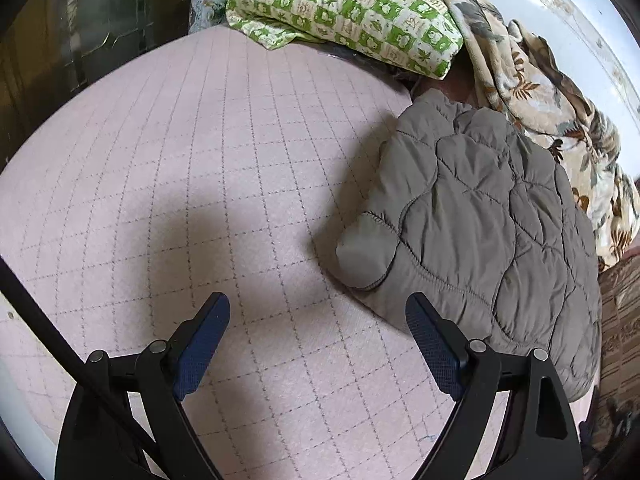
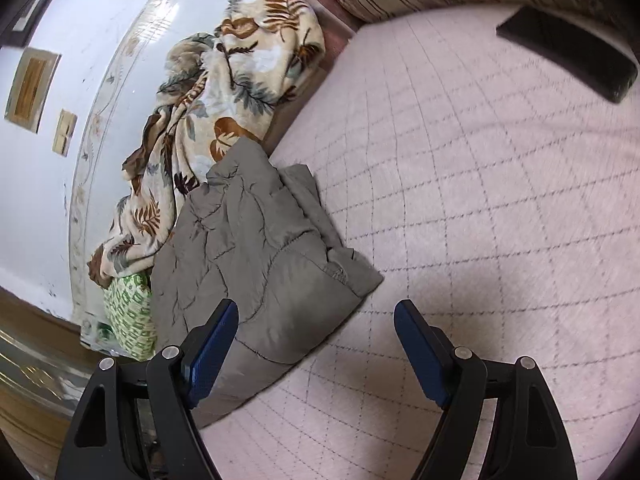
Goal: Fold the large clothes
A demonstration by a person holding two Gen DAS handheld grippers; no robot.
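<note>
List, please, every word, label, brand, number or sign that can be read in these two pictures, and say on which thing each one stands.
None: no text can be read in either view.
Green and cream checked pillow: only leaf and flower motifs, no letters.
Grey quilted padded jacket: no label or brand shows.
Beige leaf-printed fleece blanket: pattern only.
Framed plates on the white wall: too small and blurred to read.

Open pink bedspread (image 1: 180, 168), folded grey jacket (image 1: 480, 216), possibly touching leaf-print blanket (image 2: 224, 92)

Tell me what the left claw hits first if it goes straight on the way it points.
Likely the pink bedcover: the open left claw aims at bare cover, with the grey jacket just off to the right. Depth is hard to judge.
</note>
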